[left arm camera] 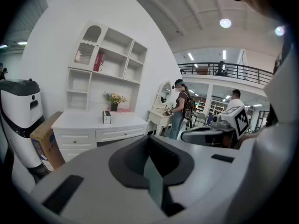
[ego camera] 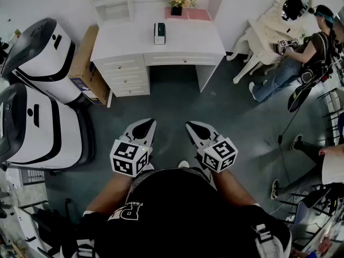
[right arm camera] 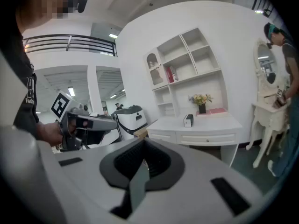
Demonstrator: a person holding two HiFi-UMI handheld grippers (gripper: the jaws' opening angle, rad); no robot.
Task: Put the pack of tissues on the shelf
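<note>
Left tongs (ego camera: 144,125), right tongs (ego camera: 194,128): closed, empty | tissue pack (ego camera: 159,33): on desk (ego camera: 193,36), well ahead

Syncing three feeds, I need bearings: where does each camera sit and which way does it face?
Head view: on the head, steeply down at left gripper, right gripper, torso, desk.
Left gripper view: on that gripper, toward the shelf; own shut jaws, right gripper.
Right gripper view: likewise toward the shelf; own shut jaws, left gripper.
All share the pack of tissues on the desk.
</note>
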